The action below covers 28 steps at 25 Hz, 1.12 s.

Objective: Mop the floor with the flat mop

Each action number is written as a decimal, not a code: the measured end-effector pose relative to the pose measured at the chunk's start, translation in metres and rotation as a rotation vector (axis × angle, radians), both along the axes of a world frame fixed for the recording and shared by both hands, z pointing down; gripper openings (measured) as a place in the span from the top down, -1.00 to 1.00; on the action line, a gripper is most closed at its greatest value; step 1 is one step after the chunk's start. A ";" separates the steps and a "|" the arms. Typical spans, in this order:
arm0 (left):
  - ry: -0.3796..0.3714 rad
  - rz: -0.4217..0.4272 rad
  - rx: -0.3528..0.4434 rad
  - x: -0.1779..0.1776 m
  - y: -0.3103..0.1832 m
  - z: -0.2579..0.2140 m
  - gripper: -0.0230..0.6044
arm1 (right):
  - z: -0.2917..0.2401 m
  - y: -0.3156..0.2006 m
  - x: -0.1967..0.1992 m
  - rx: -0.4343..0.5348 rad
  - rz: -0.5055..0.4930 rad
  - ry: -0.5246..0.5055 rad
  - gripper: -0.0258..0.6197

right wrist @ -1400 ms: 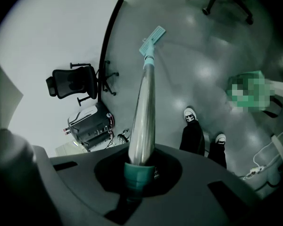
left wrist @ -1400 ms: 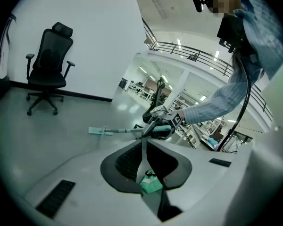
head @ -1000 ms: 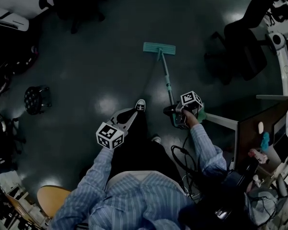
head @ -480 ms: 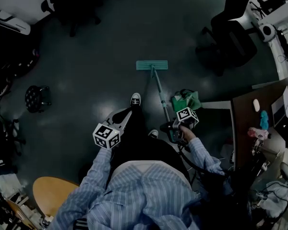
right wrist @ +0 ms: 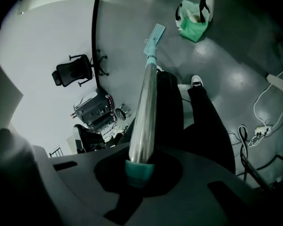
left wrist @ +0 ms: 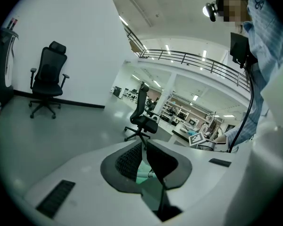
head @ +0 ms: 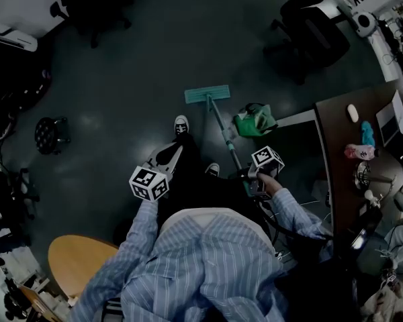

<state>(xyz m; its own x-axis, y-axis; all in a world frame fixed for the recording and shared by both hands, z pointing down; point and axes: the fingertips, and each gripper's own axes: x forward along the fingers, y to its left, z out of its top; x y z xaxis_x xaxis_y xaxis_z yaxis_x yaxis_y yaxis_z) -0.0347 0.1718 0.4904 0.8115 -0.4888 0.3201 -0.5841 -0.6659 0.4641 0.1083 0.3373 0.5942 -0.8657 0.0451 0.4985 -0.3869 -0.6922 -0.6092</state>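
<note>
Steel pole (right wrist: 146,102): its teal end cap sits pinched between the jaws of the right gripper (right wrist: 140,167), the shaft running straight out from them
Right gripper's hold: clamped on the very top of the pole, so the lever is long and the purchase small; I judge a firm squeeze is needed or the shaft may twist
Left gripper (left wrist: 144,147): pads pressed together on nothing, held out over the person's left leg, well apart from the pole
Mop head (head: 207,94): teal, flat on the floor (head: 121,79), just ahead of the forward shoe (head: 181,124)
Green bag (head: 255,121): on the floor just beside the mop head, to its right, near the corner of the desk (head: 342,133)
Step in hand: a stroke over open floor, by my reading
Doing it well: slant the pole low enough that the mop head lies flat; steer strokes left, toward the bare middle of the floor, away from the green bag and the desk corner; the idle left gripper on the shaft would steady it
</note>
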 end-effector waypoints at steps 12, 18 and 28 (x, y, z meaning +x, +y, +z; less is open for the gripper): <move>0.020 0.039 0.078 0.012 0.012 -0.026 0.83 | -0.026 0.046 -0.003 -0.014 0.004 -0.027 0.89; 0.028 0.052 0.104 0.013 0.025 -0.035 0.83 | -0.026 0.046 -0.018 0.002 0.003 -0.044 0.88; 0.018 0.086 0.130 0.024 0.044 -0.037 0.83 | -0.023 0.042 -0.025 0.023 0.024 -0.074 0.88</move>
